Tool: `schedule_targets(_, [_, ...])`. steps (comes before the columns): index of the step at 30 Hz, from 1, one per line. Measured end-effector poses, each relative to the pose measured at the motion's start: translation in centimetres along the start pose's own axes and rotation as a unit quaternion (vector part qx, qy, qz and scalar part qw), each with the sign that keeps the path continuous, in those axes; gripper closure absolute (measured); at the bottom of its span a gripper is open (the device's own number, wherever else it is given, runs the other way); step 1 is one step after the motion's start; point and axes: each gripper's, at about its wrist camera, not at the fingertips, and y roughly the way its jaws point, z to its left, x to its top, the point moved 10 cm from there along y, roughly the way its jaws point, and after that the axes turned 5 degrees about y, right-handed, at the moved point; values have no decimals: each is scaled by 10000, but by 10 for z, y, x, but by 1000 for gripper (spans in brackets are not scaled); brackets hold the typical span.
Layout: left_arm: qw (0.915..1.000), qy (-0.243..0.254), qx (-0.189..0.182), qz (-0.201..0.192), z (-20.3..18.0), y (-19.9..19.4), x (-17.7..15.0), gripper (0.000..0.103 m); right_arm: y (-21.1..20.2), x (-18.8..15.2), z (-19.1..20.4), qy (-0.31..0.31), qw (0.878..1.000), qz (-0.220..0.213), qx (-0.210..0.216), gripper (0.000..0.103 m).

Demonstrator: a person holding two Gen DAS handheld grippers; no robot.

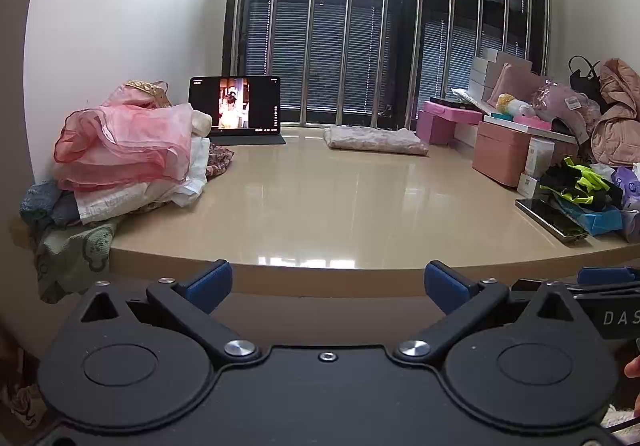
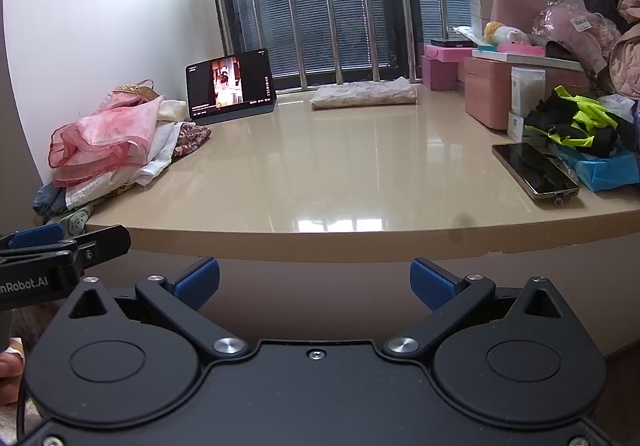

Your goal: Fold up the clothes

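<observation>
Left wrist view: the left gripper [image 1: 327,284] hangs spread and empty just before the glossy beige table [image 1: 320,201]. The clothes pile [image 1: 120,153] sits at the table's left edge by the white wall; a folded cloth [image 1: 374,140] lies far back near the barred window [image 1: 360,25], beside a tablet [image 1: 236,109].

Right wrist view: the right gripper [image 2: 314,280] is also spread, empty. A phone [image 2: 534,169] lies right, by 2 pink boxes [image 2: 492,89].

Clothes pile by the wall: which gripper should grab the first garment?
Left, probably. The clothes pile lies at the table's left end, nearer the left gripper. The right gripper is also open and empty, but sits farther right.
</observation>
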Motion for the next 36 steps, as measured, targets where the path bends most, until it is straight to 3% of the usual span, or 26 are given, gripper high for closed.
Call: schedule_targets(36, [9998,-17,-91,155,3,7,-5,0,2,-1,-2,-16,10000,37,39,0])
